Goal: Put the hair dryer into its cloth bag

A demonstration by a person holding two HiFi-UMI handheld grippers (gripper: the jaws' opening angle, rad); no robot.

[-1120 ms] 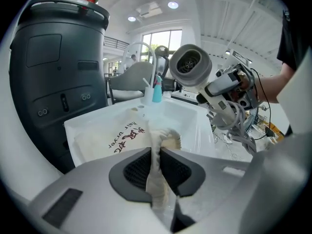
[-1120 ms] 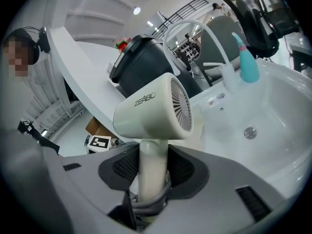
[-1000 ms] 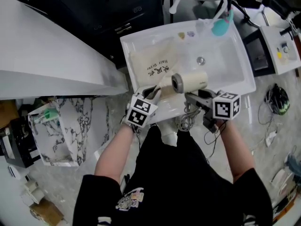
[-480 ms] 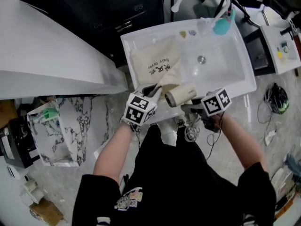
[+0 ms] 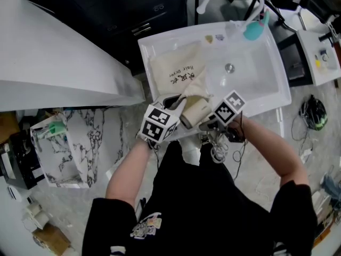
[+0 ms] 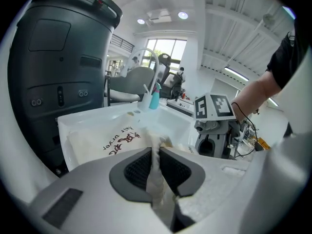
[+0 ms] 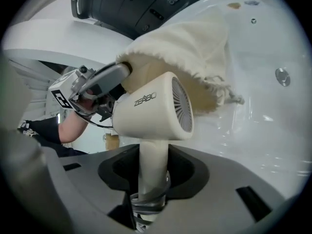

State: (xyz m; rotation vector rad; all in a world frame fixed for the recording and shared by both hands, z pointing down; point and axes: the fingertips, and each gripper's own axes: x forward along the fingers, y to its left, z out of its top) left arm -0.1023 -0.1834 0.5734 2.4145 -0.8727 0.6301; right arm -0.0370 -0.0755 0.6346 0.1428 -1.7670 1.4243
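Head view: a person leans over a white sink (image 5: 266,84) at the upper centre of the frame. A cream cloth bag (image 5: 176,71) with printed lettering lies flat in the sink's left half, its mouth gathered toward the near rim. The left gripper (image 5: 177,102) pinches that mouth edge. Just right of it, the cream hair dryer (image 5: 194,112) hangs from the right gripper (image 5: 206,124), nose aimed at the opening. Whether the nose is already inside is unclear from here.

Left gripper view: the jaws stand nearly together, with a fold of the bag's cloth squeezed between the pads. The cloth looks thin, limp and light, so it would likely sag shut unless its edge is lifted and kept taut.

Right gripper view: the jaws, partly apart, clamp the dryer's handle, and a coiled cord (image 7: 146,201) is bunched at the handle's base. The body is smooth, rigid plastic, probably moderately heavy and top-heavy. The handle seems the sound place to hold, since the rounded barrel could slip. Frayed bag cloth drapes over the dryer's far end.

Compared with a second ago, the dryer no longer lies level over mid-sink. It has swung lower and leftward to the bag's mouth, while the left gripper has barely shifted.
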